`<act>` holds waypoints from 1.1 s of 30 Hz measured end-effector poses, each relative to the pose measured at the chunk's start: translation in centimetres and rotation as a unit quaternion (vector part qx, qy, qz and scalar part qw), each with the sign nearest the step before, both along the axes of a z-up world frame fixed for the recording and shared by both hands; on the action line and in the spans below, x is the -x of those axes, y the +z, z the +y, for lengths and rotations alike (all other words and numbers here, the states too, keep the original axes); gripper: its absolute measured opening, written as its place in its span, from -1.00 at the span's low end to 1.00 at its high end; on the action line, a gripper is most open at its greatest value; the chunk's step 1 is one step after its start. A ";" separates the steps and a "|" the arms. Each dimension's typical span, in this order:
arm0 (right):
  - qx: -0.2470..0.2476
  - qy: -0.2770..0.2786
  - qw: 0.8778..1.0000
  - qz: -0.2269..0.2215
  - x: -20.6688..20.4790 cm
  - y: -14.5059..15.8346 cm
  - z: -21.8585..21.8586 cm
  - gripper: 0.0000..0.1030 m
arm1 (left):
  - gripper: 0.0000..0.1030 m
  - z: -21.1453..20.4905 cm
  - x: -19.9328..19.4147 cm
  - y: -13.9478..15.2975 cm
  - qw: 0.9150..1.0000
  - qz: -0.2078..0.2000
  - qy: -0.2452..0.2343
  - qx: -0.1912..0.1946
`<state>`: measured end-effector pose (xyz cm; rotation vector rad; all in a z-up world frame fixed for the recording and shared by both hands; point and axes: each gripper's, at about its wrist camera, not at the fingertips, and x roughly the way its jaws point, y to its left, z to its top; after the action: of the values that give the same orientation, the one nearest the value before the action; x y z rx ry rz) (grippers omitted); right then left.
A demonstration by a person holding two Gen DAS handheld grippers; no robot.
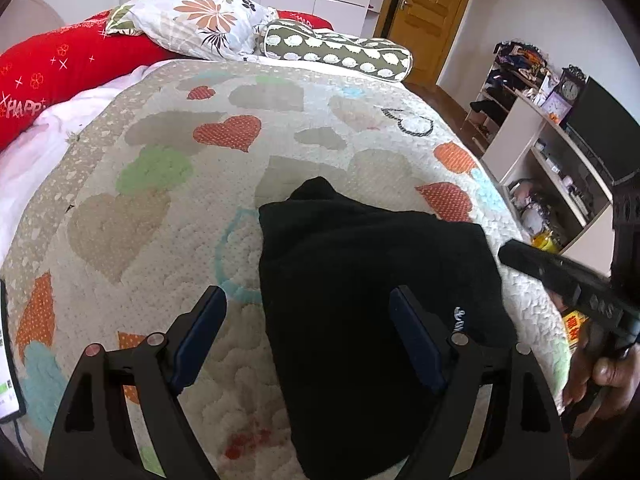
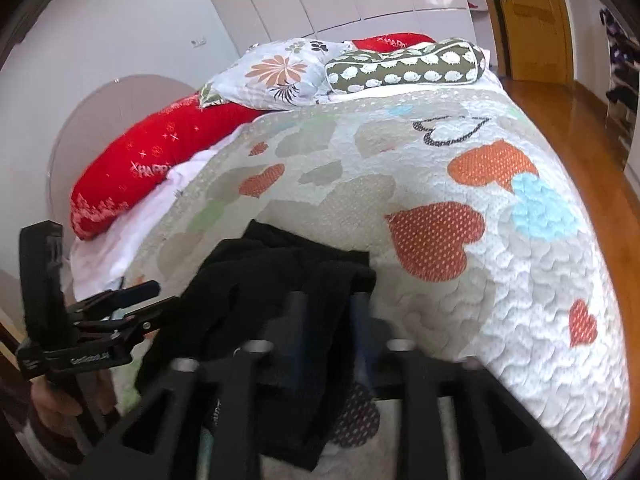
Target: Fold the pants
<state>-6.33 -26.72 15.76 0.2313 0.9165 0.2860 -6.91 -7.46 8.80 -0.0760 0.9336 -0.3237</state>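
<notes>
Black pants [image 1: 372,288] bunched on near part of heart-patterned quilt [image 1: 168,208] on bed. Left hand-held gripper [image 1: 308,336] released, fingers spread wide, hovering low over pants' left edge. Right hand-held gripper [image 2: 326,300] clenched on a fold of pants, raised slightly, angled toward far pillows [image 2: 288,72]

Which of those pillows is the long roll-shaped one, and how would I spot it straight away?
Start at the bed with the heart-patterned quilt and look to its far end, near the wooden door. The roll pillow lies there beside the flowered pillow. It alone is a long olive-green cylinder covered in rows of small white shapes, unlike the flat flowered pillow and the red cushion.
</notes>
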 end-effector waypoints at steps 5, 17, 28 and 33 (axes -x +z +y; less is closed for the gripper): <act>-0.002 0.022 1.000 0.017 1.2 -1.3 1.3 0.23 | 0.64 -0.4 0.6 -0.3 1.000 0.006 -0.001 0.005; 0.032 0.032 0.998 0.033 1.7 -3.1 2.2 -0.67 | 0.64 -1.1 1.1 -2.2 1.000 0.030 -0.002 0.010; 0.027 0.033 0.998 0.043 1.4 -3.7 1.8 -0.67 | 0.65 -1.5 0.9 -3.2 0.999 0.041 -0.002 0.011; 0.005 0.025 0.999 0.044 1.5 -3.1 0.9 -0.58 | 0.65 -1.2 0.8 -3.1 0.999 0.045 -0.004 0.018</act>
<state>-7.86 -25.82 12.64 0.2132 1.0115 0.3192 -7.74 -8.64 5.66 -0.1209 1.0172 -0.3472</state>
